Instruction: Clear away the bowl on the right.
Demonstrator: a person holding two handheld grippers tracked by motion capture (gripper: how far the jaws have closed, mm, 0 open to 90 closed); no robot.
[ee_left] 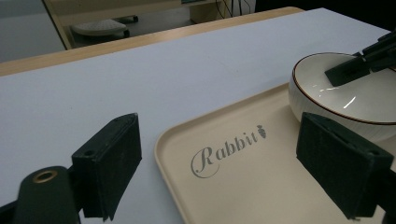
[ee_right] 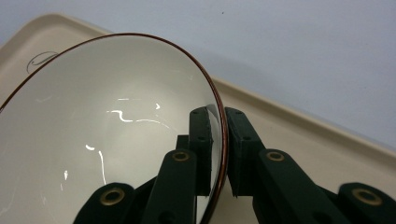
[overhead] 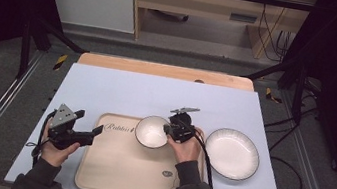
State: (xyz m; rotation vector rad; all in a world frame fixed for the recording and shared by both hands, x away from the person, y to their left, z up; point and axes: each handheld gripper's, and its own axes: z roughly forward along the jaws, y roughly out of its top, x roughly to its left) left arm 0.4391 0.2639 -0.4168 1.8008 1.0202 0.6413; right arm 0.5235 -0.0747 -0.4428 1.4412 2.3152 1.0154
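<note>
Right gripper (ee_right: 218,154): its jaws are clamped on the wall of the white bowl (ee_right: 107,135), one jaw inside the bowl and the other outside, with the thin brown-edged rim running up between them.
Right gripper, high view: the right gripper (overhead: 171,131) sits at the bowl's (overhead: 149,132) right-hand edge, the person's right hand (overhead: 187,148) behind it.
Bowl: white inside, glossy, with a dark reddish rim line; in the right gripper view it spreads out to the left of the jaws and beyond their tips.
Bowl's place: over the far right part of the beige tray (overhead: 116,162); whether its base rests on the tray or is lifted just clear I cannot tell.
Left gripper (ee_left: 224,163): its jaws stand wide apart with nothing between them but the tray's near corner.
Left gripper, high view: the left gripper (overhead: 89,128) lies level, just off the tray's left edge, held by the left hand (overhead: 58,151).
Ahead of the left jaws: the tray (ee_left: 261,196) with the word "Rabbit" printed on it, and the bowl (ee_left: 345,98) past the right-hand jaw.
Other gripper seen from the left: a black jaw of the right gripper (ee_left: 357,65) reaches into the bowl from the right.
Plate (overhead: 232,153): white with a dark rim, flat on the pale tabletop (overhead: 121,92), just off the tray's right edge and to the right of the right gripper.
</note>
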